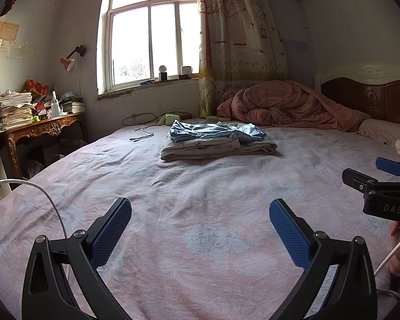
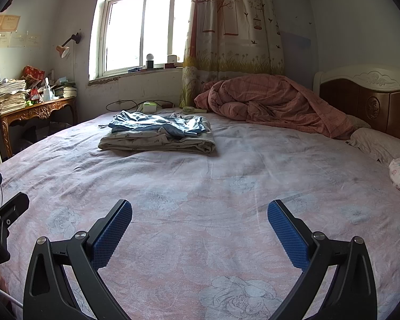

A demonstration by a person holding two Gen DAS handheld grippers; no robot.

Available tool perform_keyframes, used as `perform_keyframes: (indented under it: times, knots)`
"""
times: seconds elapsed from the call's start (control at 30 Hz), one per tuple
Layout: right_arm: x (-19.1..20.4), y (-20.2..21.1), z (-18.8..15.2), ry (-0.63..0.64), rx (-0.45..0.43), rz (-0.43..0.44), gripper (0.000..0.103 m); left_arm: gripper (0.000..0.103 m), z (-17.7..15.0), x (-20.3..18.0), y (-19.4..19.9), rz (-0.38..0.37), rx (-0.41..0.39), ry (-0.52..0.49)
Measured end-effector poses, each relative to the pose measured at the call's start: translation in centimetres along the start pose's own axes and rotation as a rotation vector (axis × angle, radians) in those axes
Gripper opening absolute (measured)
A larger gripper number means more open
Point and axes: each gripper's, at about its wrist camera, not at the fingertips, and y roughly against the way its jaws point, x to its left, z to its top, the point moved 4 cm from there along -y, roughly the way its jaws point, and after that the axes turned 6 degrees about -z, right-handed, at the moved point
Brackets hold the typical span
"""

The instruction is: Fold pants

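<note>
**Pants lie far up the bed, both grippers empty**

Your pants (image 1: 216, 130) are there in the upper middle of the left wrist view, a crumpled blue bundle lying on top of a folded pale printed cloth (image 1: 218, 148). In the right wrist view the same pair (image 2: 160, 124) shows upper left of centre, on that same folded cloth (image 2: 160, 141). Both rest on the pink flowered bedsheet (image 1: 200, 213), well apart from your tools.

Your left gripper (image 1: 200, 229) fills the bottom of its own frame, jaws spread wide, blue pads facing each other with only sheet between them. Your right gripper (image 2: 200, 229) matches it: jaws wide, holding nothing, over bare sheet. At the right edge of the left view you can see the right gripper from the side, with part of your hand (image 1: 398, 256) below it.

Farther out, a rumpled pink quilt (image 1: 288, 104) is heaped at the upper right against the headboard (image 1: 368, 90). A window (image 1: 152, 32) glares top centre with a patterned curtain (image 1: 240, 32) beside it. A cluttered wooden desk (image 1: 40, 128) stands at the left edge, and a white cable (image 1: 48, 197) arcs over the lower left.
</note>
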Motion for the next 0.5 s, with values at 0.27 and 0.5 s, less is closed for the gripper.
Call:
perform_keyframes:
  times: [0.27, 0.5]
  knots:
    - [-0.02, 0.01, 0.02, 0.000, 0.001, 0.000, 0.102, 0.103, 0.03, 0.01, 0.00, 0.000, 0.001, 0.000]
    - [-0.04, 0.00, 0.06, 0.000, 0.001, 0.001, 0.102, 0.103, 0.08, 0.03, 0.00, 0.000, 0.001, 0.001]
